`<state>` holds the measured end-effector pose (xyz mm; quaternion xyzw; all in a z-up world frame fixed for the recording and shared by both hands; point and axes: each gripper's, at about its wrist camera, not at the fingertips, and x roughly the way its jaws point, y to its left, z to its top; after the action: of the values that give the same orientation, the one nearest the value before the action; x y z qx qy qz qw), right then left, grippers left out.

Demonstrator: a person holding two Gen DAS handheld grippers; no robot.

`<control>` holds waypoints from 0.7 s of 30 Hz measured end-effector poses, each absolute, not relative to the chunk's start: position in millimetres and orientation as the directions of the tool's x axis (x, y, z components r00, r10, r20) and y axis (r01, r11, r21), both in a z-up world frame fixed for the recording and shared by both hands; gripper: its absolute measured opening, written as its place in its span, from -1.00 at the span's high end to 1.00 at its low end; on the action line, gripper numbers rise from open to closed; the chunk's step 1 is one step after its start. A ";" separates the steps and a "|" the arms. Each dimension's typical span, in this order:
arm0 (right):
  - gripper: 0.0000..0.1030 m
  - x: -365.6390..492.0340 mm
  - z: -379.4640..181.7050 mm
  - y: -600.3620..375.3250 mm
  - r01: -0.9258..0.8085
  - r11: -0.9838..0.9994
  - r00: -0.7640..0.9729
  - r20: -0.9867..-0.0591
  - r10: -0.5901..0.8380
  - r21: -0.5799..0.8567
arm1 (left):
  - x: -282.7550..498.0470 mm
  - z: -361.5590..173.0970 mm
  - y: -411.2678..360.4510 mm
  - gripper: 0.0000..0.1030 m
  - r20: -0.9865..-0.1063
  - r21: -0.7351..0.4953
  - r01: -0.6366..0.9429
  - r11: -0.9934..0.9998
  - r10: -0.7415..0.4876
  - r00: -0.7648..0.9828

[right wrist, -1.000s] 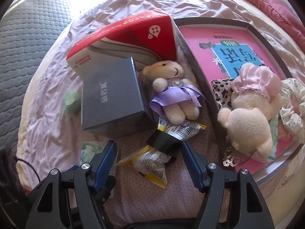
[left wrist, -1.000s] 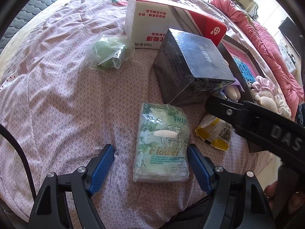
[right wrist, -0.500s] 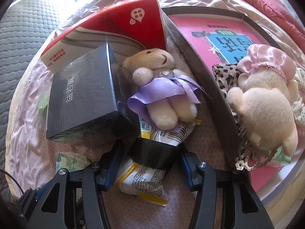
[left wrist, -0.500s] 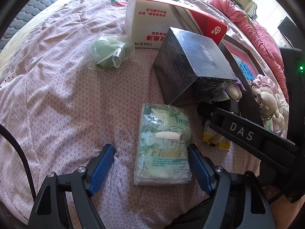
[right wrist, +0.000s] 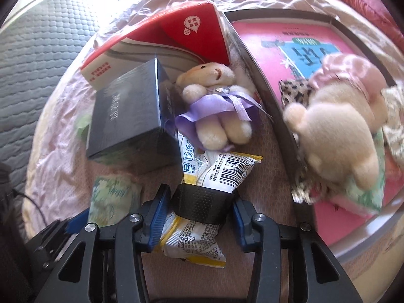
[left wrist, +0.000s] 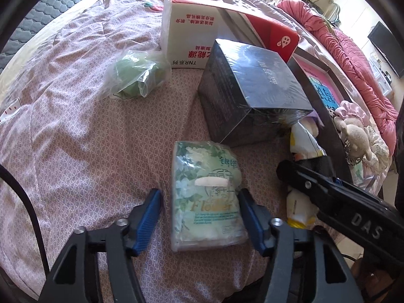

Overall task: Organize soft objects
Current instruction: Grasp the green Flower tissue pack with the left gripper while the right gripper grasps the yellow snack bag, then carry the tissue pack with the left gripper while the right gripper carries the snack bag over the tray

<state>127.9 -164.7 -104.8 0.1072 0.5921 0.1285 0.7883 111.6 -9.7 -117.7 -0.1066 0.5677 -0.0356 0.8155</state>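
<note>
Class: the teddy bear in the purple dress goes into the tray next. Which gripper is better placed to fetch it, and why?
Right gripper: the teddy bear lies just beyond it, though its jaws are closing around the banded snack packets. The left gripper straddles the tissue pack.

From the left wrist I see only a sliver of the purple-dressed bear (left wrist: 311, 123) behind the dark box (left wrist: 255, 93). The snack packets (left wrist: 303, 146) are half covered by the right gripper's arm. On the right wrist view, the pink-capped bear (right wrist: 335, 121) is smeared with blur, the tissue pack (right wrist: 111, 197) sits partly under my frame, and the green bag (right wrist: 82, 126) barely peeks out.
</note>
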 end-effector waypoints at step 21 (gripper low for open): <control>0.13 103.6 -41.9 -188.8 -0.153 0.903 0.408 -0.806 0.429 0.402 | 85.5 -45.4 -11.1 0.20 -0.827 -0.272 -0.010 0.962 -0.228 0.515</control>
<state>103.6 -188.8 -41.9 0.1337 0.5151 0.1757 0.8282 85.5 -11.1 -45.4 -0.1220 0.4885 -0.0632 0.8617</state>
